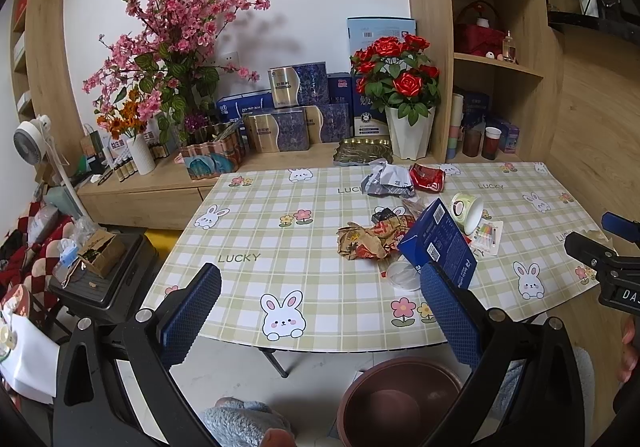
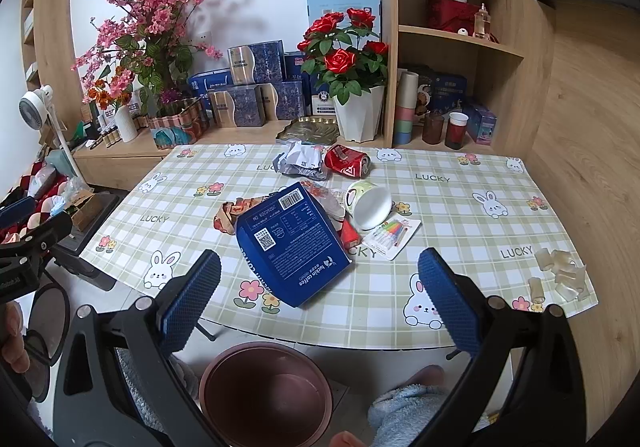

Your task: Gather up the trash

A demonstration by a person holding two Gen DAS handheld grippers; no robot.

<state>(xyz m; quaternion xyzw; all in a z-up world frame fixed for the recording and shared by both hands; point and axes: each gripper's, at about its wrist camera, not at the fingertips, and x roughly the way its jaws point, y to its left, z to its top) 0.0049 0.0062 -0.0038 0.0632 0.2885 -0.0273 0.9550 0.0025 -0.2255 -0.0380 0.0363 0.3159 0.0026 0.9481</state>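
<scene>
**Trash on the checked counter, both grippers held back**

- Left gripper: jaws apart, nothing between them, held over the near edge of the counter with its green-and-white checked rabbit-print cloth.
- Right gripper: jaws apart, empty, likewise at the near edge.
- Blue rectangular cardboard coffee box: lies tilted near the middle of the counter. In the right wrist view it sits just ahead of the jaws, closer to the left finger. In the left wrist view the right finger overlaps its lower corner.
- Crumpled brown printed paper wrapper: plain in the left wrist view, beside the box; in the right wrist view mostly hidden behind the box.
- Clear round plastic lid: seen only from the left wrist, just below the box.
- Cluster of pale translucent plastic pieces: seen only from the right wrist, at the counter's right edge.
- Crushed red drinks can and crumpled white-and-grey wrapper: side by side at the far edge.
- Tipped white paper bowl: lying on its side, beside a small packet of coloured pens.
- Dark brown round plastic bin: on the floor below the near edge, under both grippers.
</scene>
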